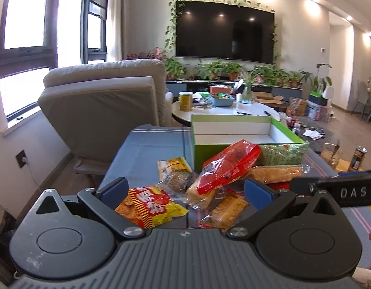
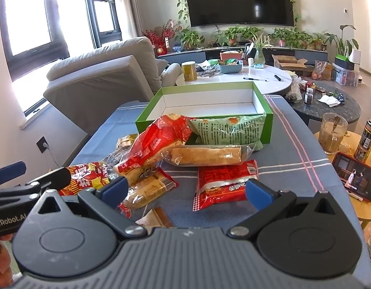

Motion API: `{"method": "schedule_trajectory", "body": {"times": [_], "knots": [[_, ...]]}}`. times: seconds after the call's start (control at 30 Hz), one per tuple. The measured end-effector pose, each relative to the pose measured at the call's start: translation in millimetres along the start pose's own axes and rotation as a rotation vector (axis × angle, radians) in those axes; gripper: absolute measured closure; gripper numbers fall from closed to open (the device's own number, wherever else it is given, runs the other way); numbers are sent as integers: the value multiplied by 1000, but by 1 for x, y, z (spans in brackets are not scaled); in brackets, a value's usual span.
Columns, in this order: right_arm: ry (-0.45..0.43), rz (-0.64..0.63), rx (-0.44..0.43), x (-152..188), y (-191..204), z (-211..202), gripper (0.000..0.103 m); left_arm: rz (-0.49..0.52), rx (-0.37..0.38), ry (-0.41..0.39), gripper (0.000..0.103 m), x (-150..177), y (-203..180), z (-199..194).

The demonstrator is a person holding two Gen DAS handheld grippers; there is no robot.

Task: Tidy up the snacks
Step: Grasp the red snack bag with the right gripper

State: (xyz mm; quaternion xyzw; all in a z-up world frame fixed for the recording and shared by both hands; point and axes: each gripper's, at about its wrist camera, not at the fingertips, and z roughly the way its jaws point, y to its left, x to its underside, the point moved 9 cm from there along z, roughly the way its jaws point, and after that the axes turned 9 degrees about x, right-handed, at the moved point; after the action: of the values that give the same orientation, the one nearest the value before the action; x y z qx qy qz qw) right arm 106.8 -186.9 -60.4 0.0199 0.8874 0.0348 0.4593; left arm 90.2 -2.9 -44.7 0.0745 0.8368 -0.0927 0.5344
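We see the snacks in one loose pile at the centre of both views, on the table (image 2: 293, 144) with a blue striped cloth, just in front of one green box (image 2: 267, 125).

In the right wrist view we count these packets:
- One red bag (image 2: 158, 139) lies tilted on top of the pile.
- One pale green bag (image 2: 228, 130) leans against the front wall of the box.
- One long clear packet with a bread roll (image 2: 207, 155) lies across the middle, under the red bag.
- One flat red packet (image 2: 224, 183) lies below it, at lower centre.
- One yellow-brown packet (image 2: 149, 187) lies beside the flat red packet, to its left.
- One red and yellow packet (image 2: 86, 175) is at the left edge of the pile.
- One small packet (image 2: 125, 141) is at the back left, partly hidden.
- One more pale wrapper shows near the tool body, too hidden to name.

The box is open on top and its white inside shows no packet.

The right tool (image 2: 185, 190) is at the bottom of its view with the two blue pads wide apart; nothing is between them. The left tool (image 1: 185, 190) is at the bottom of its view, also spread apart, above the red and yellow packet and not gripping it.

Farther out, at the right of the right wrist view, we see one glass mug (image 2: 332, 132), one can (image 2: 367, 139) and one phone (image 2: 354, 178) on a small wooden table. Behind the box is one white round table with small things on it, one grey armchair (image 2: 101, 77) at the left, and one dark television (image 2: 240, 0) on the wall, at top centre.
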Motion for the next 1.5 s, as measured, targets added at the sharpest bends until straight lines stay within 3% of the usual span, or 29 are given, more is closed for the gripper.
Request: {"method": "schedule_trajectory", "body": {"times": [0.23,0.37,0.47,0.63,0.83,1.27,1.4,1.5], "knots": [[-9,-48,-70,-34,2,19,1,-5,120,57,1,-11,-8,33],[59,-51,-155,-48,11,42,1,21,176,113,5,-13,-16,61],[139,-22,-193,-51,14,65,1,55,177,142,5,-11,-19,81],[186,-30,-169,-58,22,95,1,72,183,157,5,-9,-16,105],[278,-5,-208,-63,30,122,1,80,241,164,5,-12,-14,128],[376,-1,-207,-56,35,152,0,24,352,270,2,3,-17,170],[389,-20,-223,-55,38,157,1,-33,433,321,9,10,-19,183],[377,-36,-243,-54,41,156,2,-53,455,308,13,9,-21,184]]}}
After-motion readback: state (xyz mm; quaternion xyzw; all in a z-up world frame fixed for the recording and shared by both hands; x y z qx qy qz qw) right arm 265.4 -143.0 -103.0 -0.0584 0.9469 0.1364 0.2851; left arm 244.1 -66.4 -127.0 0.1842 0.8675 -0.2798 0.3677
